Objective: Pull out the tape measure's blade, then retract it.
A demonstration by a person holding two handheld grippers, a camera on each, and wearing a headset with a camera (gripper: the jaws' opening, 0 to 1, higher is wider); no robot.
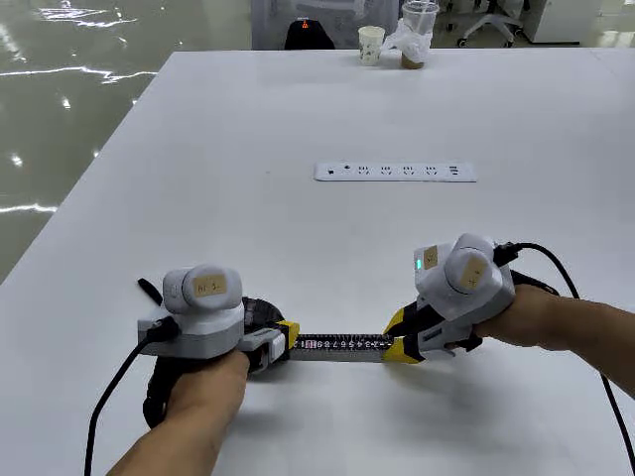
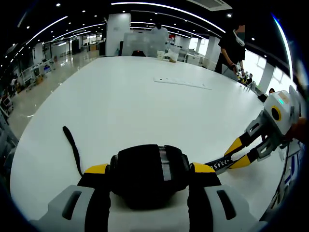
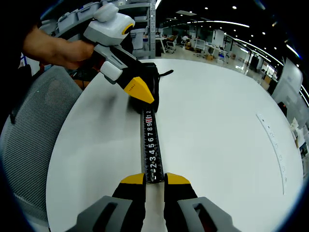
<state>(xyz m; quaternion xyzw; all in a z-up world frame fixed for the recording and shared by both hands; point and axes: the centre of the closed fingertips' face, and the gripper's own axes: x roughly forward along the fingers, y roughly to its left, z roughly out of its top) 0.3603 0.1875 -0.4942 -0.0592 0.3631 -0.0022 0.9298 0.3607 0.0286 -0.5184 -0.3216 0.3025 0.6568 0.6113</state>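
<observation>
In the head view, the tape measure [image 1: 260, 315] lies on the near part of a white table [image 1: 298, 119], a little left of the middle. The left gripper [image 1: 266, 344] has its jaws clamped on the black body. The blade [image 1: 342, 344] is pulled out a short way to the right, flat just above the table. The right gripper [image 1: 401, 339] has its jaws together on the far end of the blade. A hand [image 1: 208, 382] holds the left gripper, and another hand [image 1: 521, 315] holds the right one. A black strap [image 1: 149, 291] lies on the table just left of the tape measure. A white power strip [image 1: 395, 172] lies farther away, in the middle of the table. Two cups [image 1: 371, 45] stand at the far edge.

In the left gripper view, the black body of the tape measure [image 2: 145, 186] sits between the two yellow-tipped jaws, which press on its both sides. The blade [image 2: 219, 165] goes to the right, to the right gripper [image 2: 244, 153]. The strap [image 2: 72, 147] lies on the left.

In the right gripper view, the two jaws pinch the end of the blade [image 3: 149, 145] between them. The blade runs straight away, with numbers on it, to the tape measure [image 3: 152, 77] in the left gripper [image 3: 140, 91]. A mesh chair [image 3: 34, 130] stands at the left of the table.
</observation>
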